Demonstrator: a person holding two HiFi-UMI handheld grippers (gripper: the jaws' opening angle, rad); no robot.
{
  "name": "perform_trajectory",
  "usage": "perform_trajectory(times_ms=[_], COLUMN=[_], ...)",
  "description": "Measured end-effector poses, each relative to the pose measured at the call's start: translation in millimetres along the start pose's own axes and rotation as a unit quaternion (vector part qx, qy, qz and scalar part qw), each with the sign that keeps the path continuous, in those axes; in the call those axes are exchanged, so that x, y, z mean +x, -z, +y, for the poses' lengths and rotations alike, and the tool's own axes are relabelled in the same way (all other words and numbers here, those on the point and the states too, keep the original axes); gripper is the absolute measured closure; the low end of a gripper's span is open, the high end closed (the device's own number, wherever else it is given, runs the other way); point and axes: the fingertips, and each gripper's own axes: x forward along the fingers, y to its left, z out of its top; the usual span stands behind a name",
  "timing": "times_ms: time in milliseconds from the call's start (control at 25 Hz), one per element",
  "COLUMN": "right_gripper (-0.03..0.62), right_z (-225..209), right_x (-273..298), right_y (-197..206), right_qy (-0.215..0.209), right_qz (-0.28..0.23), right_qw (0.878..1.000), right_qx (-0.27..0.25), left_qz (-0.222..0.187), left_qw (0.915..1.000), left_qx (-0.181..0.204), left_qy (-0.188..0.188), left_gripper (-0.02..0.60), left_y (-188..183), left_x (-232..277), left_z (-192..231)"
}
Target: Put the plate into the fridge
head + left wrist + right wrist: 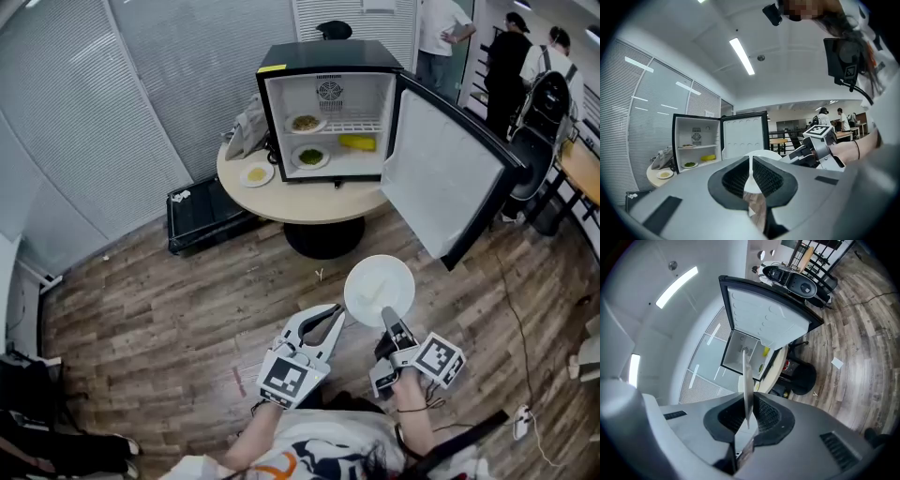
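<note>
One plate (379, 286) edge sits clamped in right hand-held gripper (386, 315); left hand-held gripper (334, 316) closed; fridge (328, 112) open.

Near level, left gripper (336, 317) closed empty, right gripper (386, 315) clamping the plate (379, 287)

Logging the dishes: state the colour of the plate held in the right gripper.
The plate is plain white; head view shows it best.

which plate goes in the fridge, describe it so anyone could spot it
Start at the open fridge on the round table, then look nearer the camera. The plate is clamped in the right tongs; unlike the other plates, it is empty.
</note>
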Motion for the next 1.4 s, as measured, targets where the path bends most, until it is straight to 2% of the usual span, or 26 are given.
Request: perform_trajectory(times_ms=[440, 560, 880, 1120, 1400], right_gripper=[0.559, 0.56, 0.56, 0.561, 0.561], right_z=[13, 15, 29, 38, 54], right_x=[57, 74, 119, 159, 200], right_y=[-2, -4, -7, -10, -9], right_qy=[0.016, 0.021, 0.022, 0.032, 0.045], right_qz=[-0.003, -0.004, -0.003, -0.02, -0.053], right_qw=[0.997, 0.996, 0.997, 0.998, 0.996], right_qx=[-0.075, -0.084, -0.07, -0.055, -0.048], left_qz=[0.009, 0.013, 0.013, 0.021, 0.015], left_qw=[0.9998, 0.9999, 0.9998, 0.9993, 0.9983], left_qx=[-0.018, -0.011, -0.006, 0.002, -0.008], left_qy=[-0.004, 0.0, 0.015, 0.031, 0.056], left_gripper=[0.568, 0.568, 0.568, 0.568, 0.568], left_y=[12, 13, 11, 16, 19], left_x=[16, 24, 43, 50, 55], left_z=[42, 58, 101, 144, 198])
